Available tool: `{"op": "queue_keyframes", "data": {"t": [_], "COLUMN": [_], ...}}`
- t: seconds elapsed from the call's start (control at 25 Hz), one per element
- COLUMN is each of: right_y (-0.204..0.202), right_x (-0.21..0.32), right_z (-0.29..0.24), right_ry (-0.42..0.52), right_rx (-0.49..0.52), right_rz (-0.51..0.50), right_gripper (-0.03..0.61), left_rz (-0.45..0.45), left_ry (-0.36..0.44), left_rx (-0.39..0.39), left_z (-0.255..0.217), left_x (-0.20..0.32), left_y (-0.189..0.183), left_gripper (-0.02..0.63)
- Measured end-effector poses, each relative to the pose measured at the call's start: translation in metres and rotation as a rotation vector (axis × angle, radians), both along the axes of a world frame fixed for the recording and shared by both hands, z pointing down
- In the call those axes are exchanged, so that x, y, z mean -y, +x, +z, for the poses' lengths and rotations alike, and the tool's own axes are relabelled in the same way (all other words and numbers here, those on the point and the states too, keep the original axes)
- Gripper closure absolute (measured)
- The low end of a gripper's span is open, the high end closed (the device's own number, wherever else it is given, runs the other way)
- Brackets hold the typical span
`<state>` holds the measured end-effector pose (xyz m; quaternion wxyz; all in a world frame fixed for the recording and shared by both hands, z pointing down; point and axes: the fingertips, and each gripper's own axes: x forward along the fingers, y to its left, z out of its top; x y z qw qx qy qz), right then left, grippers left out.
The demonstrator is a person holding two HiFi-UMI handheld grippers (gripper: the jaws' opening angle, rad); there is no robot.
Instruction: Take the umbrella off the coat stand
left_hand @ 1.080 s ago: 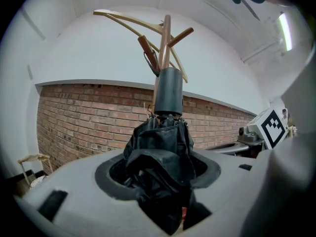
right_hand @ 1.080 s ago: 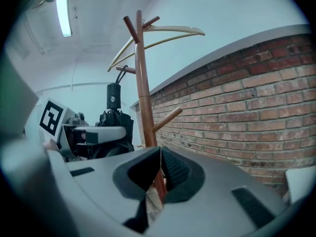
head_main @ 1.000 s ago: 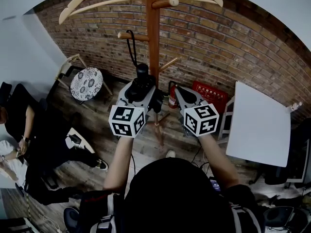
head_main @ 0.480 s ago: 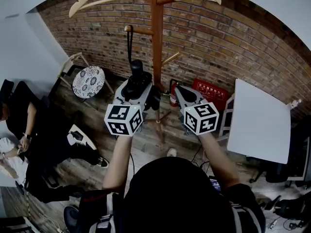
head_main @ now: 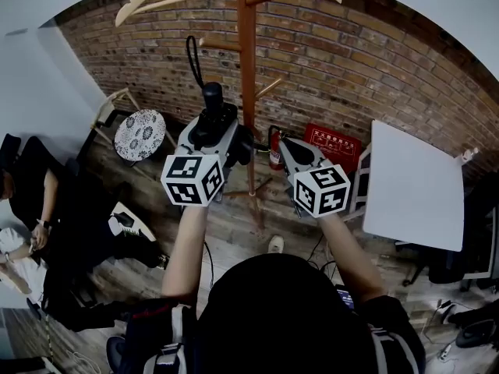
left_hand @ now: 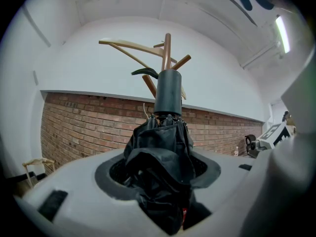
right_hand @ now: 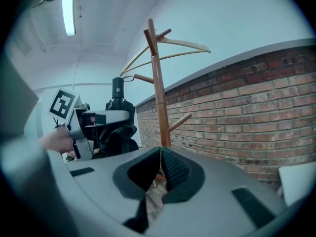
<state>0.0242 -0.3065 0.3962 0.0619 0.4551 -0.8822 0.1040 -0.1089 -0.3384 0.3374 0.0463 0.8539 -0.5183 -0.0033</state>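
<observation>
Wooden coat stand [head_main: 248, 92] stands upright before the brick wall [head_main: 351, 61]. Folded black umbrella [left_hand: 160, 167] sits upright just left of the stand's pole, clamped in the left gripper [head_main: 209, 131]. Its strap [head_main: 191, 57] rises near a peg's tip; contact undetermined. Right gripper [right_hand: 159, 154] is closed and empty, right of the pole.

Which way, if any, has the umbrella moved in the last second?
Yes: the umbrella went up and left, away from the coat stand pole.

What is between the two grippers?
In the head view, the coat stand's wooden pole shows between the left gripper, holding the umbrella, and the right gripper, farther back.
</observation>
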Motion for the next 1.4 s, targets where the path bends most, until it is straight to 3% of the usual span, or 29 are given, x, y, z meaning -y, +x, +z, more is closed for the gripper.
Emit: {"op": "queue_keyframes", "data": {"t": [0.24, 1.4], "right_y": [0.006, -0.038], "right_x": [-0.009, -0.072], "right_z": [-0.004, 0.007], "right_ry": [0.011, -0.01], "right_rx": [0.002, -0.031], "right_rz": [0.017, 0.061], "right_gripper": [0.549, 0.549], "left_rz": [-0.002, 0.115], "left_ry": [0.014, -0.127], "left_rx": [-0.017, -0.033], "left_z": [-0.008, 0.058], "left_x": [-0.008, -0.101], "left_y": [-0.003, -0.01], "left_gripper": [0.351, 0.351]}}
